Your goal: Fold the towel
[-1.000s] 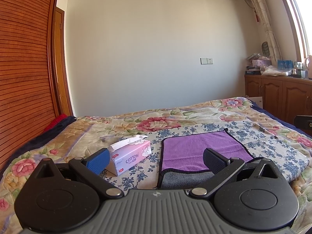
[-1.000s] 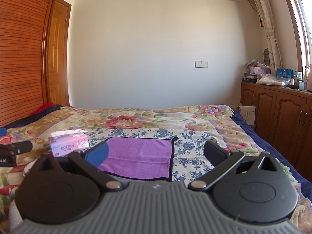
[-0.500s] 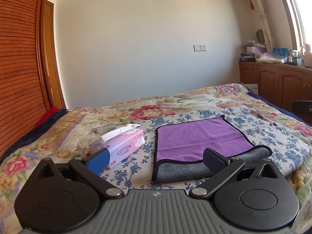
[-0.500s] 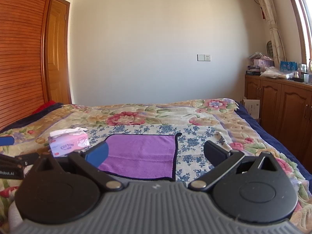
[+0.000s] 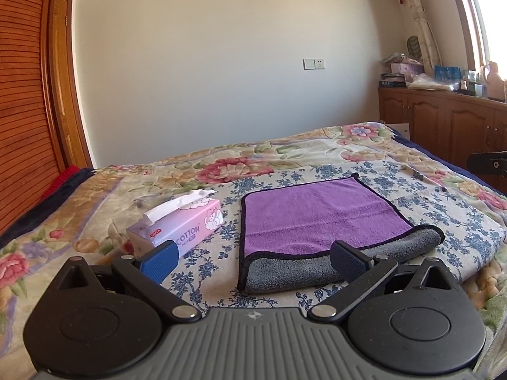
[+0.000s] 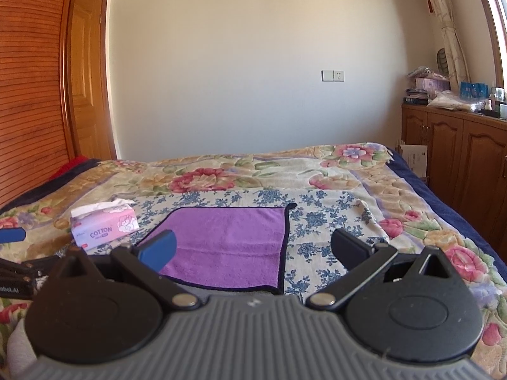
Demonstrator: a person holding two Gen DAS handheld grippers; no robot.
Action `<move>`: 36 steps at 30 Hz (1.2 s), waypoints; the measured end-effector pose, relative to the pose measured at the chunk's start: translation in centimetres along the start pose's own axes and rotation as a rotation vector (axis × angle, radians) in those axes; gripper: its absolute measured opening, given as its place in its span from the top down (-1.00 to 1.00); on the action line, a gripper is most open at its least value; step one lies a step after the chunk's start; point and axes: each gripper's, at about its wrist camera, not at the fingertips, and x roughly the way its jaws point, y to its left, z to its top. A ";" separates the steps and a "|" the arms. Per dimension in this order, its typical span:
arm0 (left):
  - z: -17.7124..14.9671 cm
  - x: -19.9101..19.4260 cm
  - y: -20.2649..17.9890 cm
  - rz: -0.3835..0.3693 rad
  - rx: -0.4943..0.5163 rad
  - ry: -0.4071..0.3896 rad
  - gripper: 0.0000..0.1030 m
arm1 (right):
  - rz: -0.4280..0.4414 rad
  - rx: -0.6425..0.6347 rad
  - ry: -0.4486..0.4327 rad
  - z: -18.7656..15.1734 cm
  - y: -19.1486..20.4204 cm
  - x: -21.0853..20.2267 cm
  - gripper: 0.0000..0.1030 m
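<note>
A purple towel (image 5: 317, 212) with a black hem lies flat on the flowered bedspread (image 5: 95, 221). Its near edge is folded over and shows the grey underside (image 5: 285, 272). It also shows in the right wrist view (image 6: 228, 243), where its near edge is hidden behind the gripper body. My left gripper (image 5: 253, 261) is open and empty, hovering just short of the towel's near left corner. My right gripper (image 6: 253, 250) is open and empty, above the towel's near right corner.
A pink tissue box (image 5: 180, 224) stands left of the towel, also in the right wrist view (image 6: 104, 224). Wooden cabinets (image 6: 456, 158) with clutter on top line the right wall. A wooden wardrobe (image 5: 22, 110) stands left. The bed's right edge (image 6: 443, 209) drops off.
Both grippers have risen and tilted down, so more of the bed shows. The left gripper has drawn back from the towel, and its grey folded edge is now fully in view.
</note>
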 end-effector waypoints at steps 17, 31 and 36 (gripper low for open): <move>0.1 4.3 0.8 -0.072 -0.021 0.058 -0.82 | 0.056 -0.092 0.154 -0.8 0.8 4.1 -1.00; -0.5 8.5 1.8 -0.098 -0.040 0.122 -0.37 | 0.106 -0.093 0.225 -1.3 0.8 6.7 -1.00; -0.6 10.3 2.3 -0.096 -0.049 0.142 -0.36 | 0.113 -0.104 0.241 -1.6 1.0 7.3 -1.00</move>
